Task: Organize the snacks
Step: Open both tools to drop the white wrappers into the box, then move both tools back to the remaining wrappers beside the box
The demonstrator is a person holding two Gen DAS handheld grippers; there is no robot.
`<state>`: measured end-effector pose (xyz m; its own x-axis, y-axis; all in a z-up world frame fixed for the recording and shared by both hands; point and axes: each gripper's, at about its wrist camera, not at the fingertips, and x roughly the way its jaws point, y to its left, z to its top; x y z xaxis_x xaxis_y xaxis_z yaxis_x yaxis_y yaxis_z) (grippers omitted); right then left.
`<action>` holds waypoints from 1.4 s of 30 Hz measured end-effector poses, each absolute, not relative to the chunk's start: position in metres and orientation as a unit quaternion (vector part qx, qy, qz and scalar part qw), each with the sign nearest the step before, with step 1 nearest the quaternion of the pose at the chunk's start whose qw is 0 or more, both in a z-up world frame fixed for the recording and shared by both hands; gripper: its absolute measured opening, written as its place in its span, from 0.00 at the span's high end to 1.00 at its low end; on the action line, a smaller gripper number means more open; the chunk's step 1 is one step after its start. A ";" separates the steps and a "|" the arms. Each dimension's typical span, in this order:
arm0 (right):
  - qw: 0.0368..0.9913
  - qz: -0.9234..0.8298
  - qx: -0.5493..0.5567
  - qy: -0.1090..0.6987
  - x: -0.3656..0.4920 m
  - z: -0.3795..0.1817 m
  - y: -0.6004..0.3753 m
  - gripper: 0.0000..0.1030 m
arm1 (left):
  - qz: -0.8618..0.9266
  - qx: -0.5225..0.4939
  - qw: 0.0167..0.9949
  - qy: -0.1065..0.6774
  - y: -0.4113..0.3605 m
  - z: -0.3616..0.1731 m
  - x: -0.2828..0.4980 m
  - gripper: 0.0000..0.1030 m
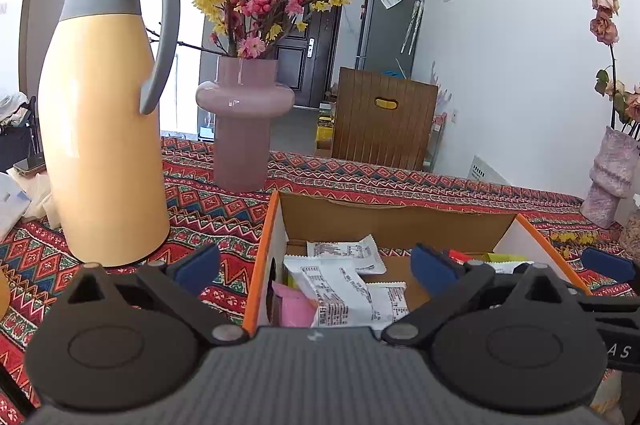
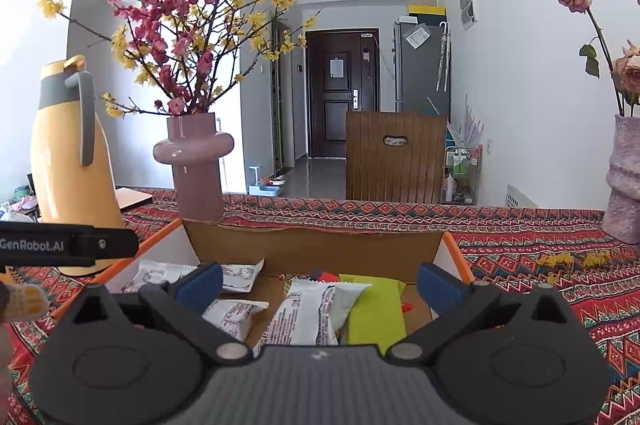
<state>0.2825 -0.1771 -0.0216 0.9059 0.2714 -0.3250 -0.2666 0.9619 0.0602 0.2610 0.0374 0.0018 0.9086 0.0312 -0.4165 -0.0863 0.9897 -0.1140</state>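
Observation:
An open cardboard box (image 1: 384, 221) with orange edges sits on the patterned tablecloth, also seen as the box (image 2: 312, 245) in the right wrist view. Inside lie several white snack packets (image 1: 340, 285), a pink packet (image 1: 294, 305), and in the right wrist view white packets (image 2: 308, 309) beside a lime-green packet (image 2: 376, 305). My left gripper (image 1: 316, 265) hangs open above the box's left side, nothing between its blue pads. My right gripper (image 2: 320, 281) stands open over the box's middle, also holding nothing.
A tall yellow thermos jug (image 1: 104, 113) stands left of the box. A pink vase (image 1: 240, 129) with flowering branches is behind it. Another vase (image 2: 624, 185) with dried roses stands far right. A wooden chair back (image 2: 396, 157) rises beyond the table's far edge.

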 end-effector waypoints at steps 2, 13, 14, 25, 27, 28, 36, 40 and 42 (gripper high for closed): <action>0.976 0.138 0.007 0.168 0.282 -0.022 -0.178 0.00 | 0.030 -0.065 0.974 0.214 0.037 0.002 0.262 0.00; 0.977 0.136 -0.012 0.164 0.274 -0.014 -0.172 0.00 | 0.024 -0.070 0.976 0.203 0.034 0.014 0.250 0.00; 0.977 0.136 -0.014 0.161 0.271 -0.011 -0.172 0.00 | 0.022 -0.072 0.976 0.204 0.034 0.017 0.248 0.00; 0.978 0.134 -0.019 0.162 0.236 0.001 -0.175 0.00 | 0.020 -0.071 0.977 0.199 0.030 0.034 0.213 0.00; 0.978 0.133 -0.019 0.162 0.229 0.002 -0.175 0.00 | 0.023 -0.072 0.977 0.200 0.030 0.035 0.205 0.00; 0.978 0.133 -0.019 0.163 0.225 0.002 -0.176 0.00 | 0.024 -0.072 0.977 0.200 0.031 0.034 0.201 0.00; 0.976 0.131 -0.012 0.175 0.193 -0.003 -0.180 0.00 | 0.031 -0.068 0.973 0.217 0.034 0.020 0.174 0.00; 0.975 0.126 -0.010 0.184 0.181 -0.007 -0.183 0.00 | 0.039 -0.064 0.972 0.225 0.039 0.012 0.164 0.00; 0.974 0.124 -0.008 0.190 0.176 -0.011 -0.184 0.00 | 0.040 -0.063 0.970 0.230 0.041 0.006 0.160 0.00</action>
<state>0.1762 -0.1844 -0.0108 0.8968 0.2390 -0.3724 -0.2451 0.9690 0.0315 0.1596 0.0414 0.0062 0.8911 0.0490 -0.4512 -0.1071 0.9888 -0.1042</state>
